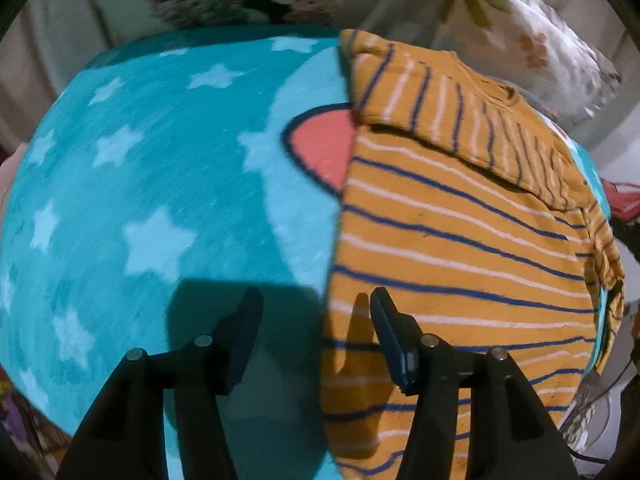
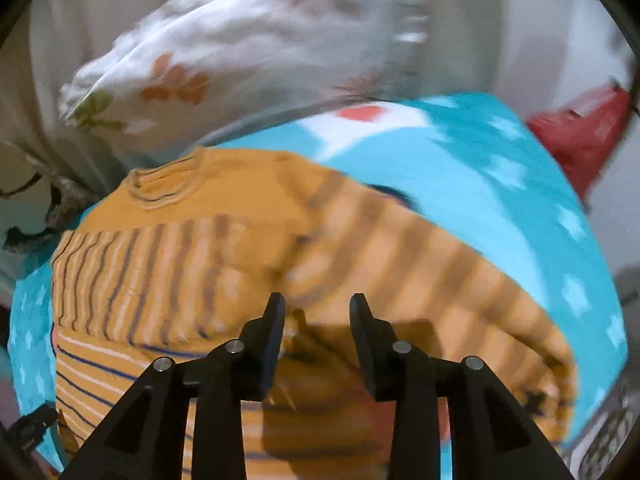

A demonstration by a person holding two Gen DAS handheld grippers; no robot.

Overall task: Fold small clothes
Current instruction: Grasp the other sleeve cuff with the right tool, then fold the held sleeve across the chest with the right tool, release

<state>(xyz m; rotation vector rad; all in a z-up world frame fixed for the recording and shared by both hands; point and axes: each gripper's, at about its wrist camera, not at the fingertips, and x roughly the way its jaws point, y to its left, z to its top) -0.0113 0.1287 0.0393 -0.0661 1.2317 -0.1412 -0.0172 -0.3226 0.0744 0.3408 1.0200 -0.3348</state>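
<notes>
Lying flat on the turquoise star blanket (image 1: 132,184), the orange striped shirt (image 1: 460,240) has one sleeve already folded across its chest — so the fold looks partway done, by my judgement. The left gripper (image 1: 316,300) hovers over the shirt's side edge, jaws spread, one finger over blanket and one over cloth, holding nothing. The right gripper (image 2: 318,306) hangs above the other sleeve (image 2: 440,280), which is blurred and stretches out onto the blanket; its jaws are also spread and empty. Next calls for pinching that sleeve near the cuff and laying it across the body. The shirt's long axis runs collar (image 2: 164,188) to hem, collar pointing away toward the floral pillow (image 2: 224,52).
</notes>
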